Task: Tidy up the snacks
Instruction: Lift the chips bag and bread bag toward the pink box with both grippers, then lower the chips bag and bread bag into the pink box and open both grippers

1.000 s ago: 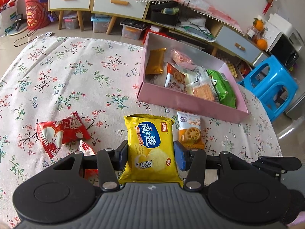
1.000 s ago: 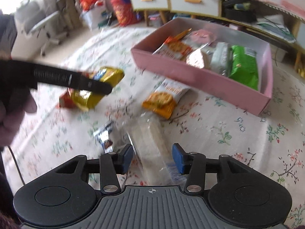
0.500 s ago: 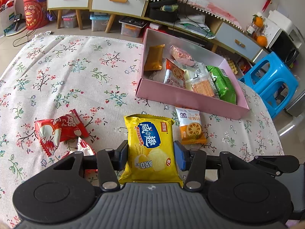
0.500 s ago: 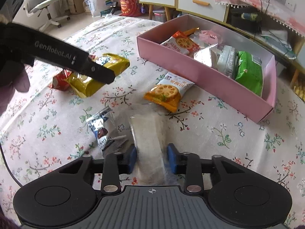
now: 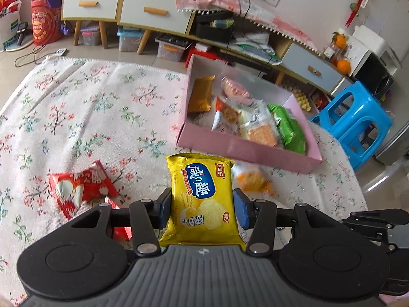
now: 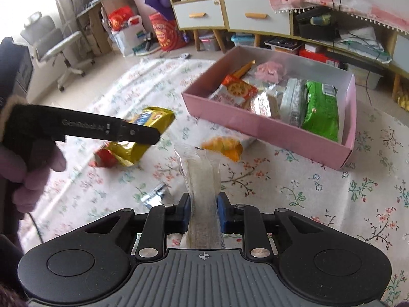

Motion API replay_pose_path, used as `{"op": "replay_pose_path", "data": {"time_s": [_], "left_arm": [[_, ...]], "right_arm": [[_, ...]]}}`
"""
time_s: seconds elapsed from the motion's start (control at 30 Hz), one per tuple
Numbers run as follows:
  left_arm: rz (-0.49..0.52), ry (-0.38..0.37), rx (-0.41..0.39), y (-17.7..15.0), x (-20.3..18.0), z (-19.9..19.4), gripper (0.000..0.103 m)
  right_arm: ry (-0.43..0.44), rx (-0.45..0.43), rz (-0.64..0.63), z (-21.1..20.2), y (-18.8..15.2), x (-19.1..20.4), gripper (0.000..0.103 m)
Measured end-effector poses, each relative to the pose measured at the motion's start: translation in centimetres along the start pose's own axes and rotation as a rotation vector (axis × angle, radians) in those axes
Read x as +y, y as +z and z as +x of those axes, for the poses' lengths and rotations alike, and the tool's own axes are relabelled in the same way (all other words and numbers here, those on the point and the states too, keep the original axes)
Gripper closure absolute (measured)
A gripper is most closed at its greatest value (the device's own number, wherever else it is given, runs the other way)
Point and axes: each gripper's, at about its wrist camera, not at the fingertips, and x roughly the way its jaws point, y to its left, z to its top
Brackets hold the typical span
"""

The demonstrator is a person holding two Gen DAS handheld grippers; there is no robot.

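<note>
My left gripper point(image 5: 202, 211) is shut on a yellow cracker packet point(image 5: 202, 194) and holds it above the floral cloth, short of the pink box point(image 5: 245, 148). It also shows in the right wrist view point(image 6: 143, 133). My right gripper point(image 6: 204, 212) is shut on a clear cracker packet point(image 6: 202, 176), lifted off the cloth. The pink box point(image 6: 278, 130) holds several snacks, among them a green packet point(image 6: 320, 110). An orange-and-white packet point(image 6: 225, 147) lies just before the box.
A red packet point(image 5: 79, 189) lies on the cloth at left. A small silver-blue packet point(image 6: 156, 194) lies near my right gripper. A blue stool point(image 5: 355, 125) stands beyond the table's right edge. Cabinets with drawers point(image 5: 143, 12) line the back.
My right gripper has closed on the clear packet and lifted it. My left gripper has carried the yellow packet up and a little toward the box.
</note>
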Motion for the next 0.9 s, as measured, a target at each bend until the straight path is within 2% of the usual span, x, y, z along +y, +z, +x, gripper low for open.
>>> {"op": "replay_pose_path", "data": {"time_s": [0.13, 0.2, 0.5, 0.73, 0.9], "left_arm": [[0.006, -0.010, -0.024, 0.8, -0.3, -0.1, 0.057], [0.018, -0.011, -0.033, 1.5, -0.5, 0.1, 0.057], [0.064, -0.092, -0.108, 5.3, -0.7, 2.3, 0.057], [0.136, -0.065, -0.105, 8.7, -1.5, 6.5, 0.057], [0.195, -0.018, -0.092, 9.6, -2.3, 9.1, 0.057]], "right_arm": [[0.048, -0.025, 0.036, -1.3, 0.9, -0.2, 0.082], [0.043, -0.038, 0.034, -1.7, 1.5, -0.3, 0.082], [-0.123, -0.072, -0.085, -1.8, 8.2, -2.9, 0.082], [-0.245, -0.043, -0.182, 2.3, 13.2, -6.0, 0.082], [-0.304, -0.005, -0.259, 5.4, 15.0, -7.4, 0.082]]}}
